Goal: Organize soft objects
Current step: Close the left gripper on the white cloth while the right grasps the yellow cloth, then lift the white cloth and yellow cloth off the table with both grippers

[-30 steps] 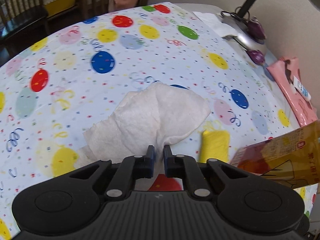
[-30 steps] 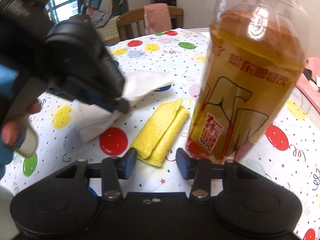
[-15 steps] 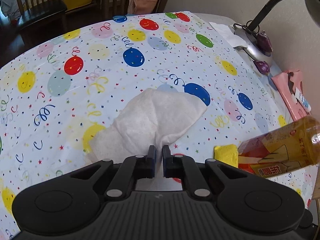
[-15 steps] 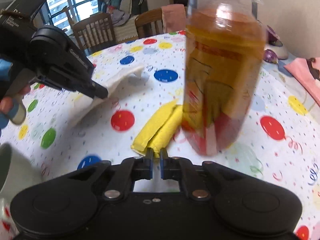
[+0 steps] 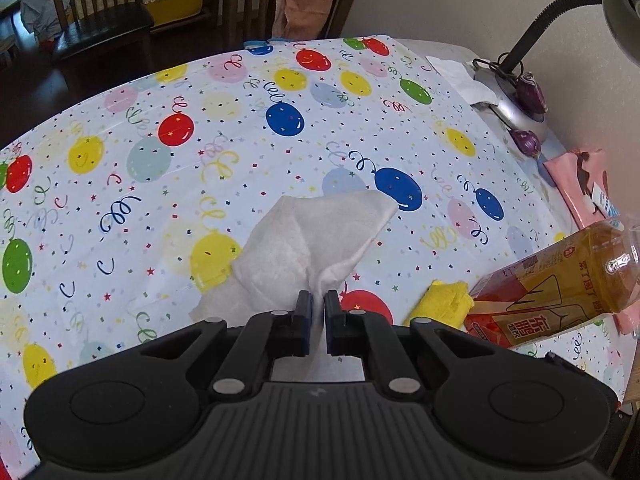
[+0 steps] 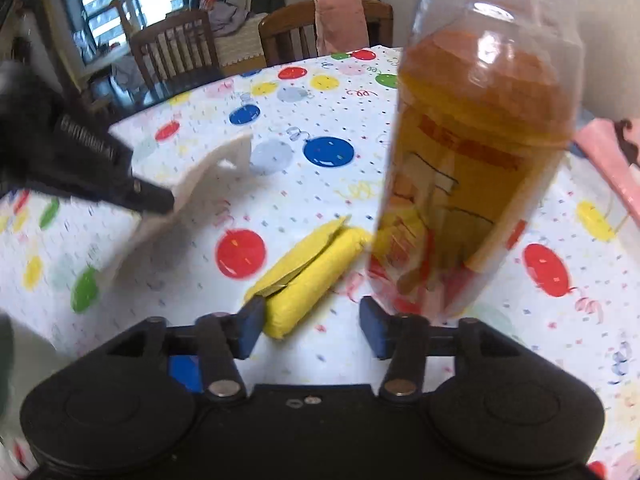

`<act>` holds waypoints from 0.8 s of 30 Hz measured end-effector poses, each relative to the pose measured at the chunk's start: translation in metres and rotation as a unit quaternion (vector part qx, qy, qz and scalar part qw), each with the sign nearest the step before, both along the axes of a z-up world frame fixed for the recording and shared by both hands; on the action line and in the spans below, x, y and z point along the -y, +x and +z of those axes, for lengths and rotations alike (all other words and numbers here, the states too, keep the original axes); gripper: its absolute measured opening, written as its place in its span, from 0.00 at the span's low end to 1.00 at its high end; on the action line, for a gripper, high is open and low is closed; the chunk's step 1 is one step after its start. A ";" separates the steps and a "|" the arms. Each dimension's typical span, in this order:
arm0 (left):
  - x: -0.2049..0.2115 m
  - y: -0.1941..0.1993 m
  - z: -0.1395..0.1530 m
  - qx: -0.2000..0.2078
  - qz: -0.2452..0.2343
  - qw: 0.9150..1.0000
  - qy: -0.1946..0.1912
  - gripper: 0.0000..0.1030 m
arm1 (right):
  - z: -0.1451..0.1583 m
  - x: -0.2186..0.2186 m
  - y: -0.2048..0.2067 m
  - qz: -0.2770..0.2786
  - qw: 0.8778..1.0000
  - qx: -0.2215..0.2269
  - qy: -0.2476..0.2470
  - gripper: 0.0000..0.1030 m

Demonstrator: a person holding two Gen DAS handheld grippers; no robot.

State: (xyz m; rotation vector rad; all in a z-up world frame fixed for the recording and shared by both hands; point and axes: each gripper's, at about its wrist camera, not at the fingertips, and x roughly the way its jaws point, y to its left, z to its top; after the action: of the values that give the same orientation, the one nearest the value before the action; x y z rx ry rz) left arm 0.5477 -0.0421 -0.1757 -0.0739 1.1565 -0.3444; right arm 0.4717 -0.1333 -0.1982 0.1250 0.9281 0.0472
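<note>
White cloth (image 5: 308, 248) sits at the centre of the left wrist view, one corner pinched between the closed fingers of the left gripper (image 5: 316, 306) and lifted, the rest trailing on the worktop (image 5: 160, 208). A folded yellow cloth (image 6: 308, 276) lies flat at lower centre of the right wrist view, its near end just ahead of the right gripper (image 6: 312, 326), whose fingers stand wide apart and hold nothing. An amber drink bottle (image 6: 476, 152) rises just right of the yellow cloth, crowding that side. The balloon-print covering spreads bare toward the upper left. A lamp base (image 5: 516, 112) and pink packet (image 5: 588, 188) line the right edge by the wall. Wooden chairs (image 5: 100, 12) stand beyond the far edge.
</note>
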 end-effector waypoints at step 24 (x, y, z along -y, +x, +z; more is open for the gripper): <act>-0.018 -0.026 0.015 0.011 0.036 0.999 0.011 0.06 | 0.001 0.004 0.003 -0.010 0.997 0.060 0.036 0.26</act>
State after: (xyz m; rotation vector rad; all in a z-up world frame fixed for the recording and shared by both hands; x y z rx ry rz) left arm 0.5216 -0.0241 -0.1602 -0.0934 1.1331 -0.2680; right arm 0.4746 -0.1373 -0.1975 0.1973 0.8046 0.0685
